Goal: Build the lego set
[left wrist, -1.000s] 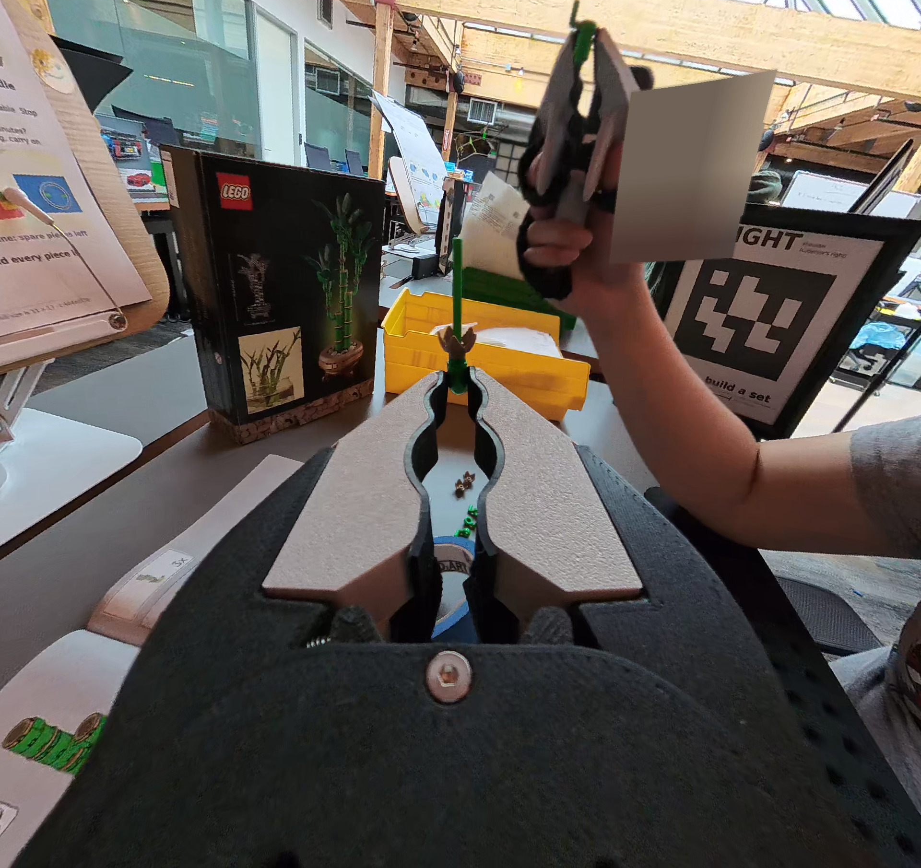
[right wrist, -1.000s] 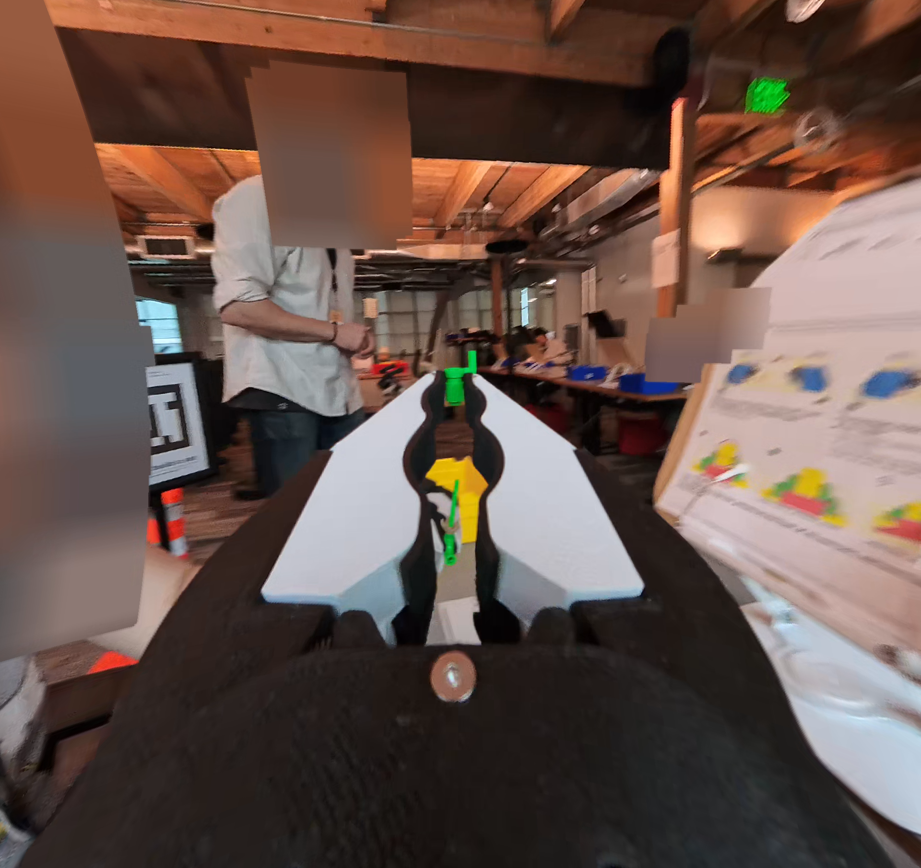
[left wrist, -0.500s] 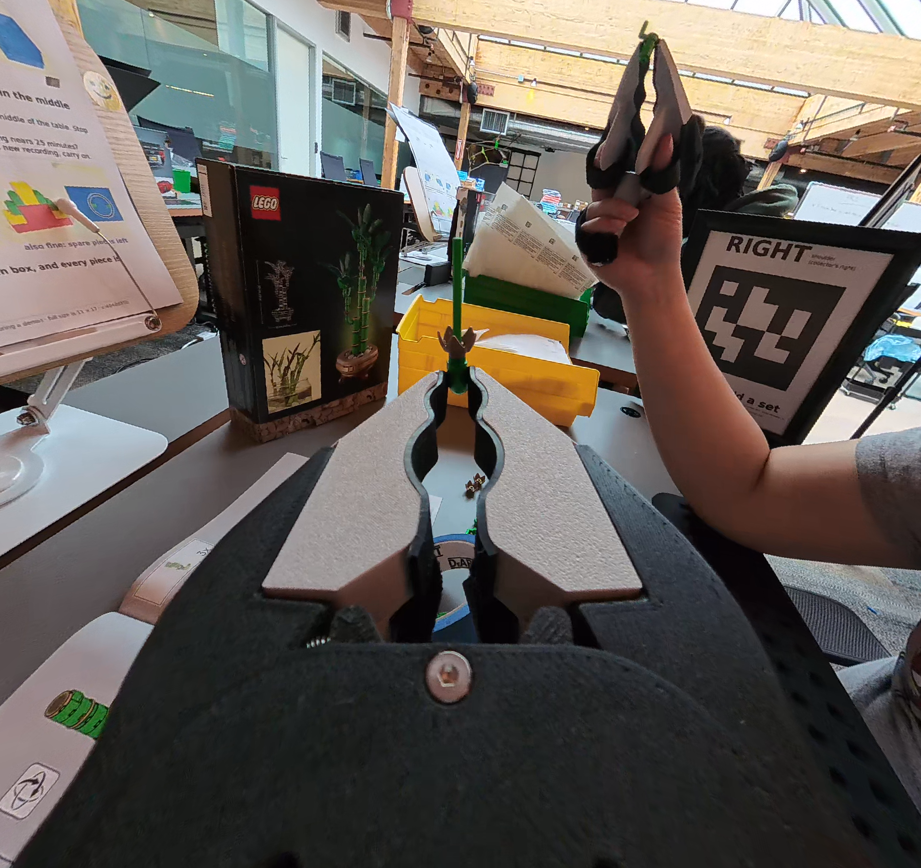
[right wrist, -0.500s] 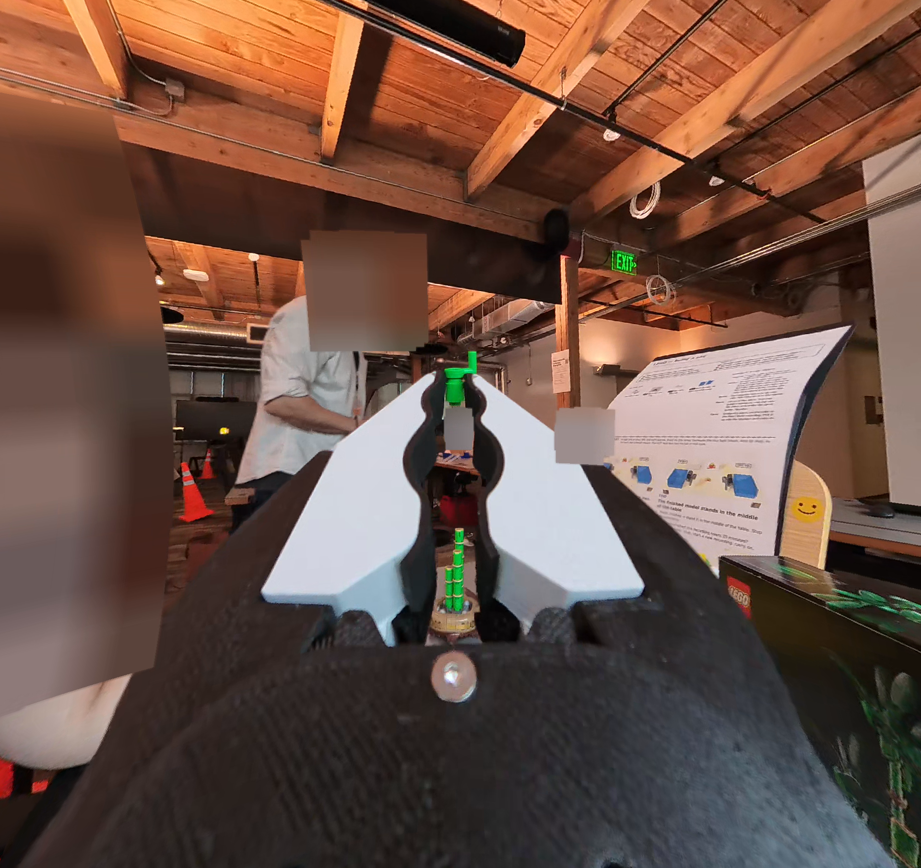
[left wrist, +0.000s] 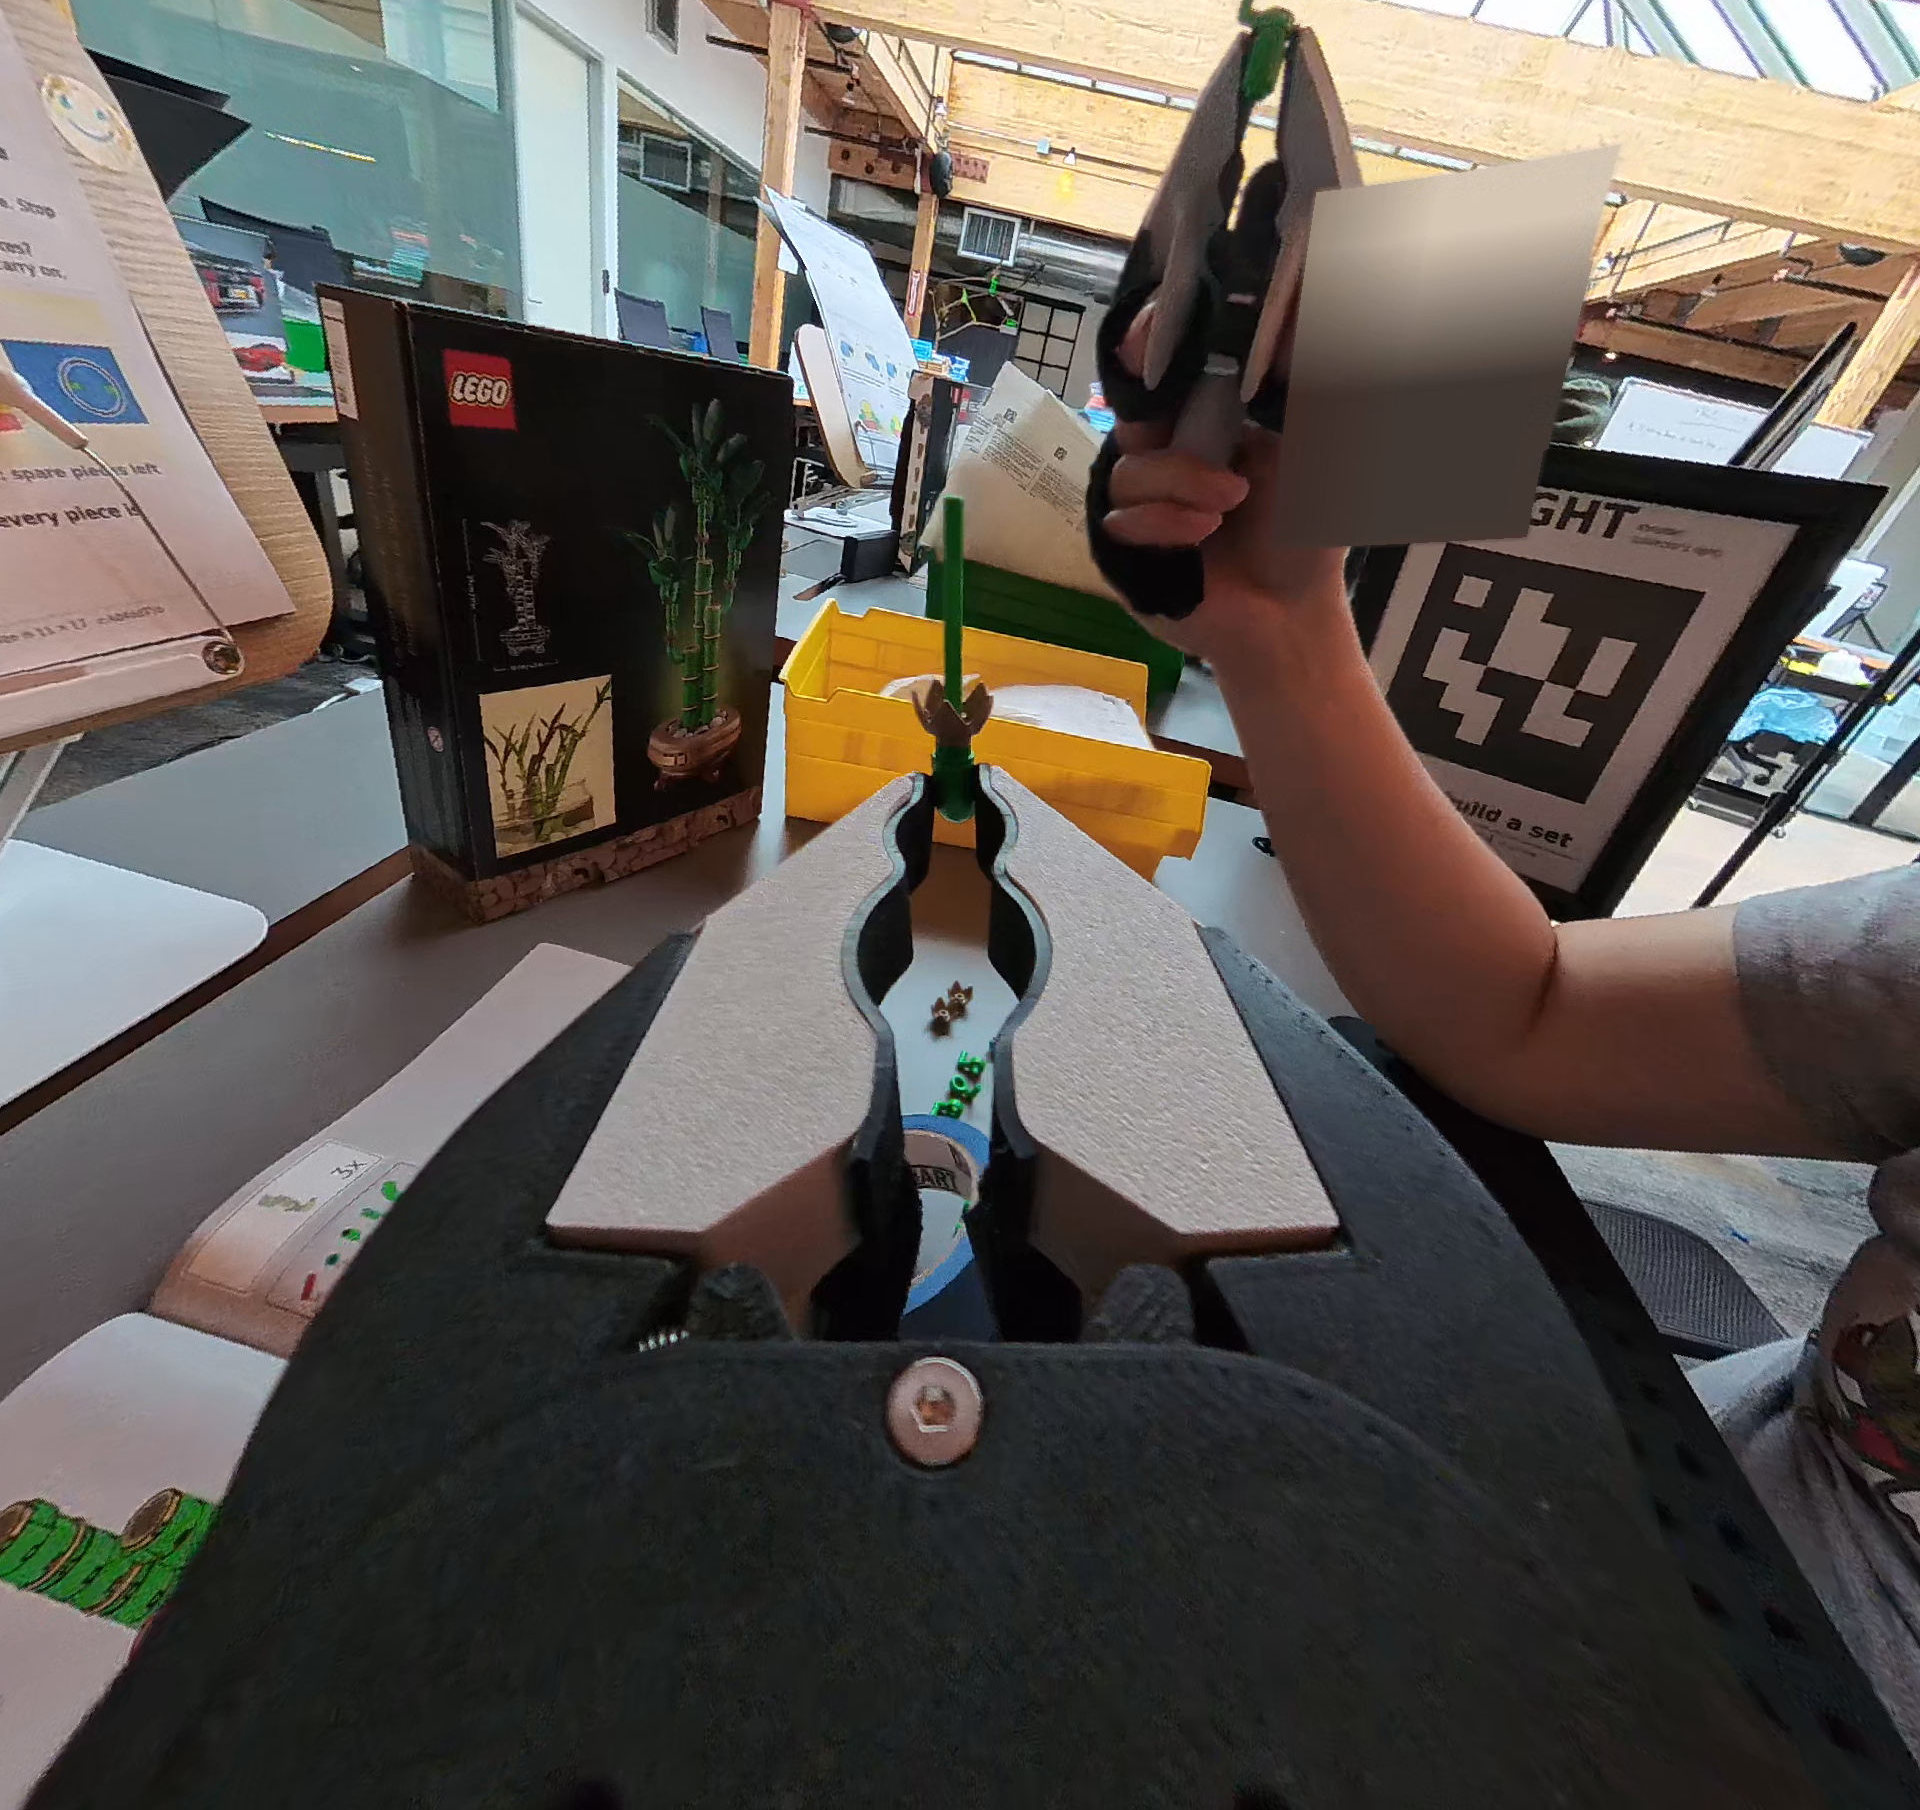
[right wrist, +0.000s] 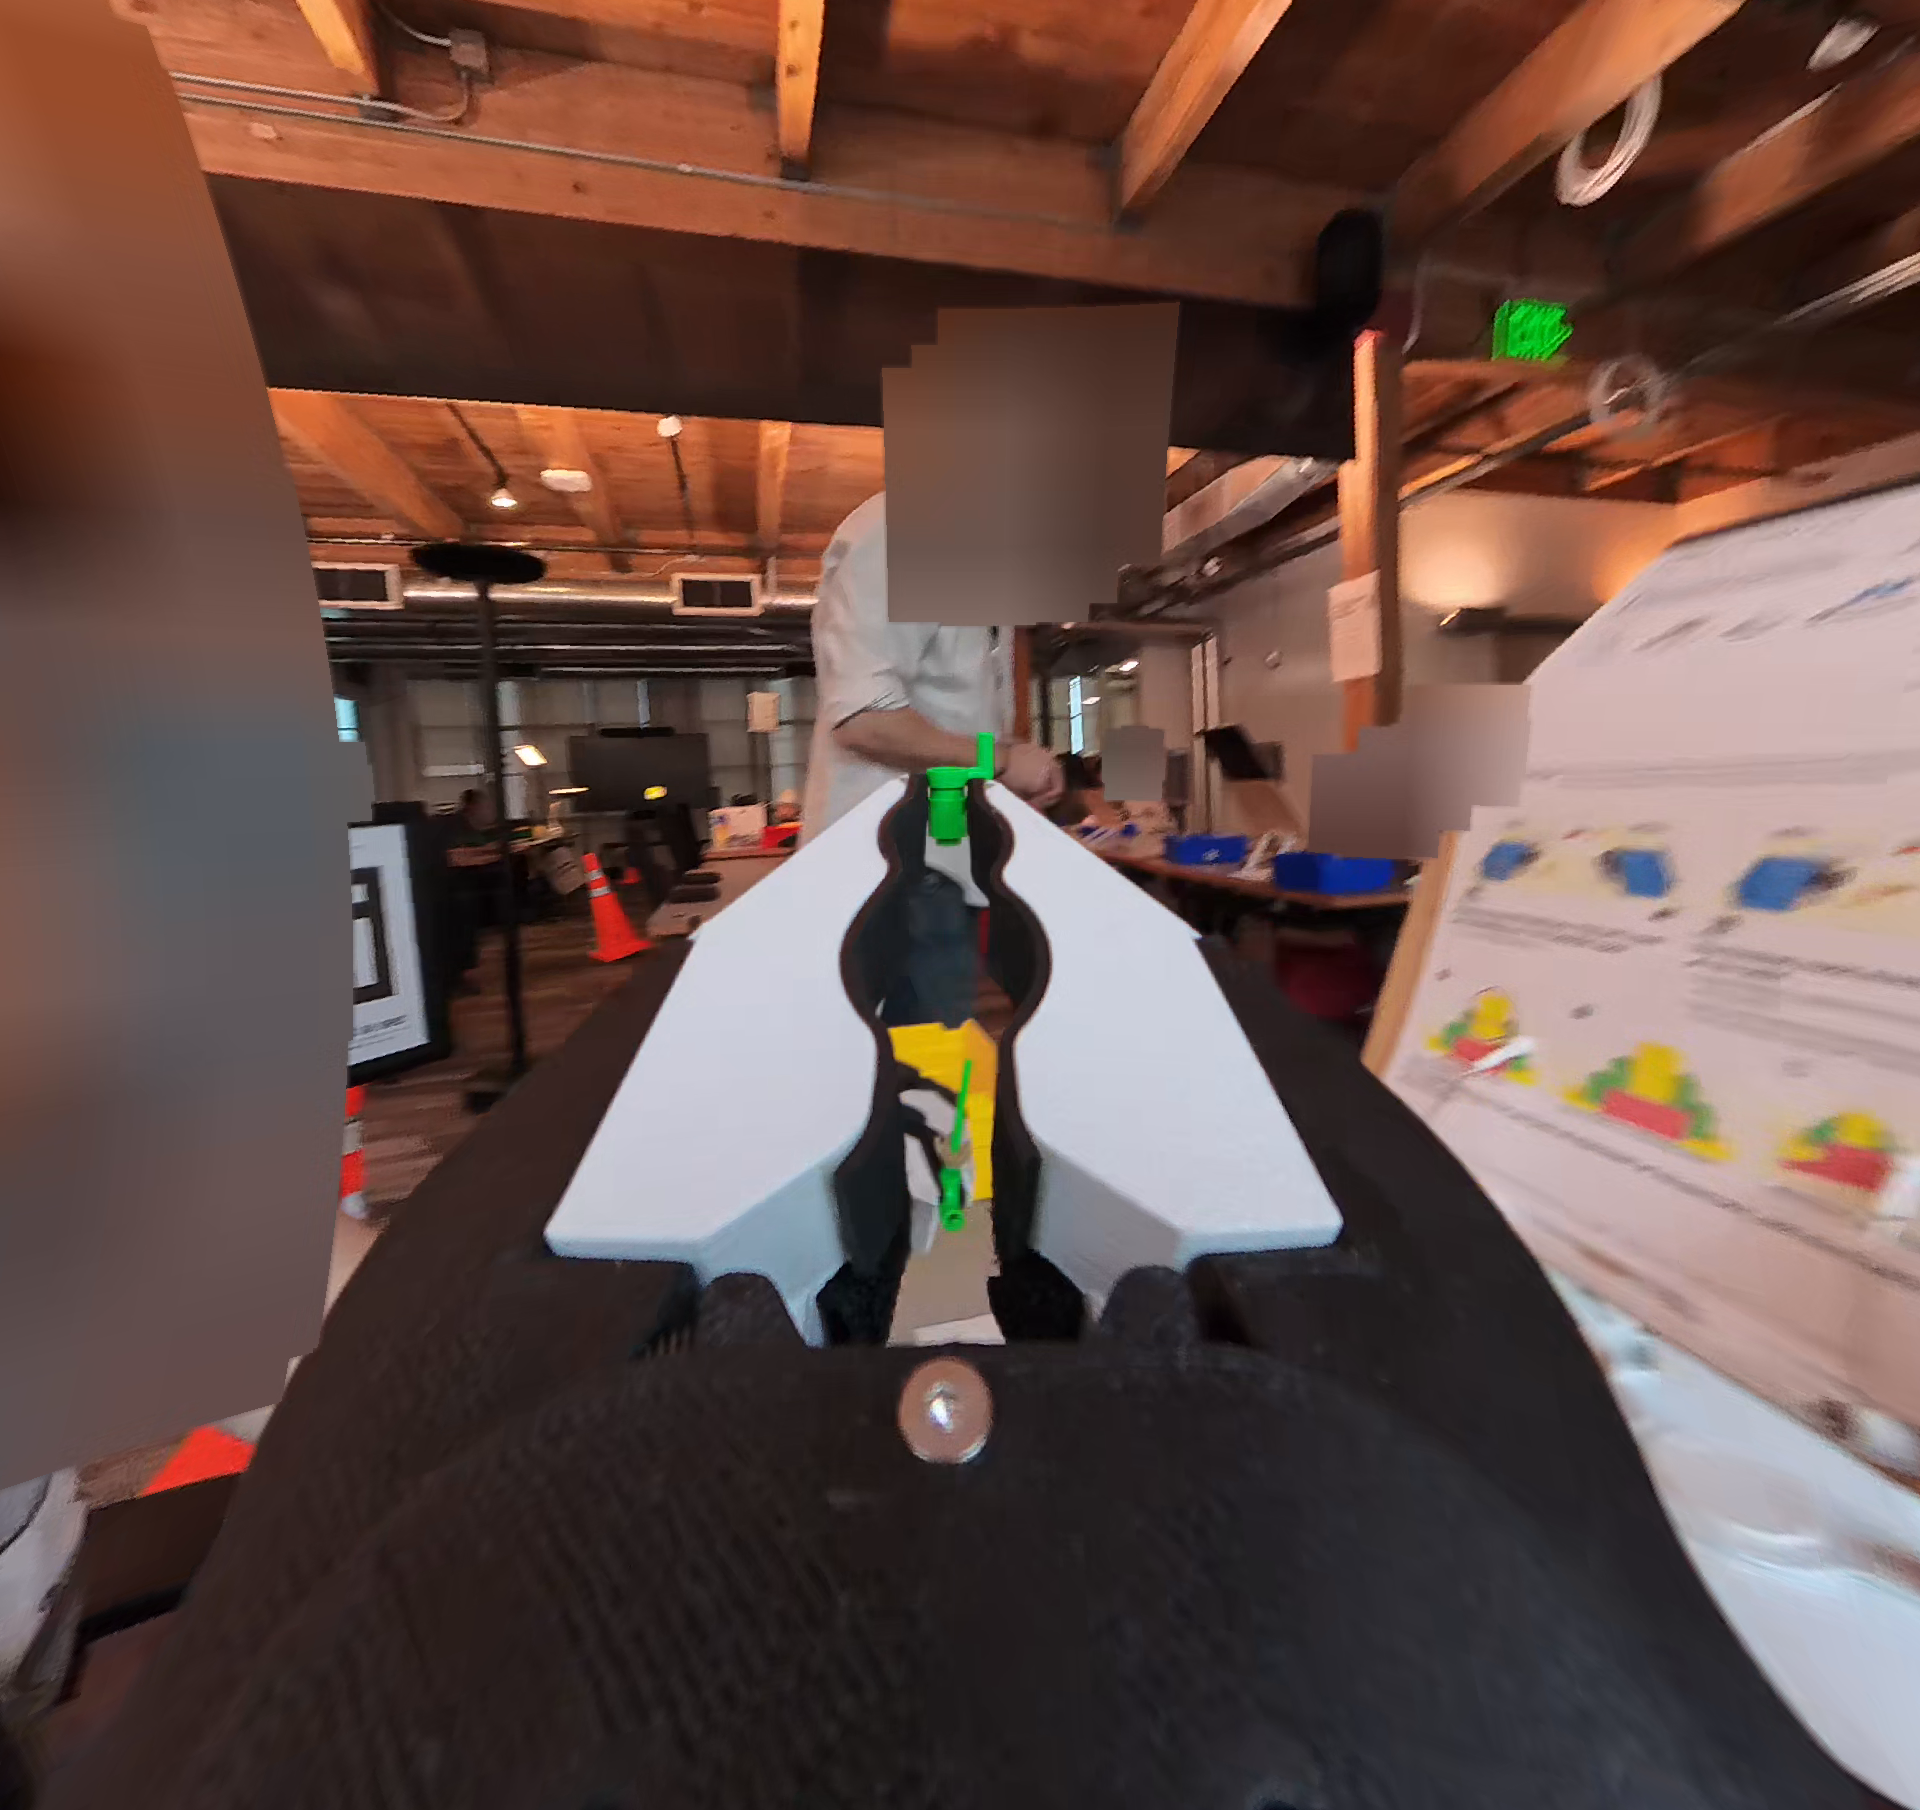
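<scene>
Left wrist view: the left claw [left wrist: 954, 796], its pale foam-faced fingers drawn narrow, pinches the base of a thin green lego stem [left wrist: 952, 607] that stands upright and carries a small brown leaf-shaped collar [left wrist: 948, 713] just above the fingertips. Below, on the grey desk [left wrist: 260, 971], lie loose brown lego pieces [left wrist: 948, 1008] and small green lego pieces [left wrist: 962, 1085], near a blue roll of tape [left wrist: 940, 1199]. A black lego set box printed with a bamboo plant [left wrist: 582, 597] stands upright to the left; a yellow plastic bin [left wrist: 997, 752] sits behind the stem, with a green bin [left wrist: 1039, 607] beyond it. An open instruction booklet [left wrist: 312, 1230] lies at lower left. The right claw [left wrist: 1262, 46], raised high in a hand [left wrist: 1195, 513], points upward.

Right wrist view: the right claw [right wrist: 948, 804] is closed on a short bright-green lego connector piece with a side peg [right wrist: 951, 799], held in the air at its tips. A person in a white shirt [right wrist: 894, 680] stands beyond, and a printed poster [right wrist: 1662, 929] leans at right.
</scene>
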Available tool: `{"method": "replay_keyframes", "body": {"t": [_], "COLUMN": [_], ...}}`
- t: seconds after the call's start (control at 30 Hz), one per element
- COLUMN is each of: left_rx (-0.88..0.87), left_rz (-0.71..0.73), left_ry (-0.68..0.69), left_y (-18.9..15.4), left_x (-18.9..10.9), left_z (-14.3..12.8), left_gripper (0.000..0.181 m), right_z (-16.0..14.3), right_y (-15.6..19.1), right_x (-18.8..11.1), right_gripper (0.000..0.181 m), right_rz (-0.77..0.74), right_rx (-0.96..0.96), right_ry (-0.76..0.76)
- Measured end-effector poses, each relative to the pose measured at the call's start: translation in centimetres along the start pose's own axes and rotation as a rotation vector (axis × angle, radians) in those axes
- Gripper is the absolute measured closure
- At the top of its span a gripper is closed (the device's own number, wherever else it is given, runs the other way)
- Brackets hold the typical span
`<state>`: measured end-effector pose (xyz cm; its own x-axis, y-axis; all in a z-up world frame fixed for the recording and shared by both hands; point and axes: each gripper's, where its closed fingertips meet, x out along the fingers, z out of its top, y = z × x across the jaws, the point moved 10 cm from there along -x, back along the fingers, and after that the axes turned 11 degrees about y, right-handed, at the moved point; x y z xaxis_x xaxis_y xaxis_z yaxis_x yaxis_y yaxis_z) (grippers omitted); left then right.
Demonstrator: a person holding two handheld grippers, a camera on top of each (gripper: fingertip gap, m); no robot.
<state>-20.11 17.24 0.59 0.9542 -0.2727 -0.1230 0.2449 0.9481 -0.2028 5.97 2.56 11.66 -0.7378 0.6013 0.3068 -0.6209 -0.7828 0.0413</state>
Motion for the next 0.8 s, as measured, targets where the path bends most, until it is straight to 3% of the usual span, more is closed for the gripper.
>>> {"method": "replay_keyframes", "body": {"t": [0.03,0.17,0.27,0.8], "left_rx": [-0.001,-0.005,-0.008,-0.009], "left_rz": [-0.003,-0.011,-0.027,-0.041], "left_ry": [0.002,0.003,0.007,0.012], "left_y": [0.0,0.0,0.0,-0.1], "left_x": [0.1,0.1,0.1,0.4], "left_z": [0.0,-0.1,0.0,-0.1], "left_gripper": [0.176,0.176,0.176,0.176], "right_z": [-1.2,-6.6,-9.0,-11.1], "right_y": [-0.3,-1.6,-1.8,-1.8], "right_x": [1.5,6.3,8.1,9.3], "right_gripper": [0.177,0.177,0.177,0.177], "right_rz": [0.030,0.104,0.146,0.164], "right_rx": [0.036,0.211,0.279,0.303], "right_ry": [0.019,0.105,0.140,0.174]}}
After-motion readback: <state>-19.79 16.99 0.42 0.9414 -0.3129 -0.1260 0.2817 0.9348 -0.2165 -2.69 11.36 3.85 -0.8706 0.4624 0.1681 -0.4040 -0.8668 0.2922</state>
